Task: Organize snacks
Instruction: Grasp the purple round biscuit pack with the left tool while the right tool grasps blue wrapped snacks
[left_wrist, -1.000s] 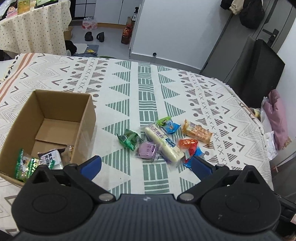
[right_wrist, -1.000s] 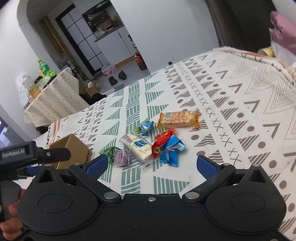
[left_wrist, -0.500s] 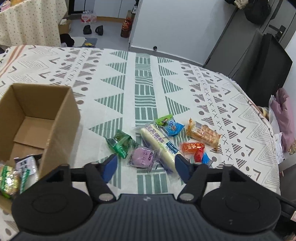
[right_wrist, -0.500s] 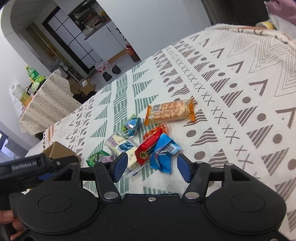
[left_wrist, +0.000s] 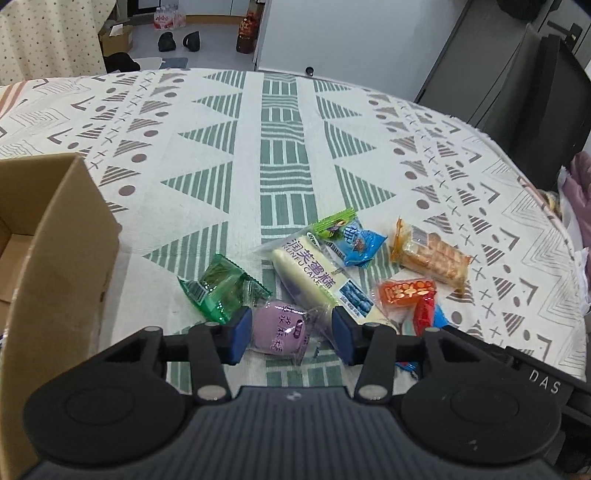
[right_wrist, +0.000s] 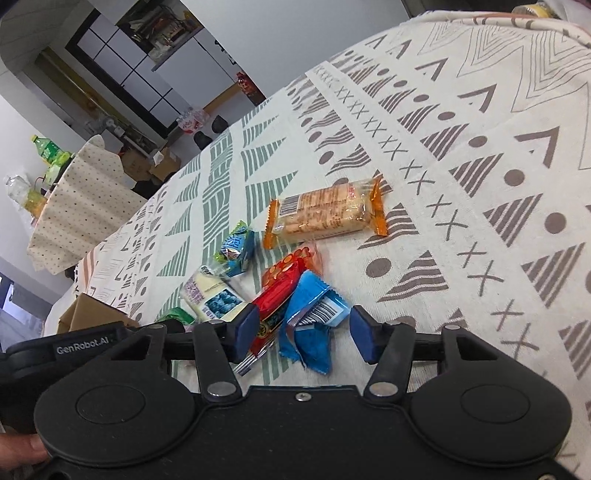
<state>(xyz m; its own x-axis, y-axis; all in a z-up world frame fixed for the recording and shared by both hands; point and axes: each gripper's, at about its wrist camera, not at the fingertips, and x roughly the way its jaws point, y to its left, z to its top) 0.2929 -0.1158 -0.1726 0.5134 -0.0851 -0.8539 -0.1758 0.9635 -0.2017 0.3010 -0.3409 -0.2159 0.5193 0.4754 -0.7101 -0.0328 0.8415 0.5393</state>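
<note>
Several wrapped snacks lie in a cluster on the patterned cloth. My left gripper (left_wrist: 291, 338) is open, its blue pads on either side of a purple round snack (left_wrist: 279, 328). A green packet (left_wrist: 218, 291) lies just left of it and a long white cake bar (left_wrist: 314, 280) just right. My right gripper (right_wrist: 304, 338) is open around a blue packet (right_wrist: 314, 321) and the end of a red packet (right_wrist: 279, 299). Further off lie an orange biscuit pack (right_wrist: 325, 214) and a small blue-green packet (right_wrist: 236, 251).
A cardboard box (left_wrist: 55, 266) stands at the left of the snacks, its near wall close to the left gripper. A dark cabinet (left_wrist: 535, 85) and pink fabric (left_wrist: 580, 192) sit beyond the cloth's right edge. A dotted-cloth table (right_wrist: 81, 199) with bottles stands far back.
Both grippers moved forward and down toward the snack cluster and narrowed their fingers. The left one now straddles the purple snack; the right one straddles the blue and red packets.
</note>
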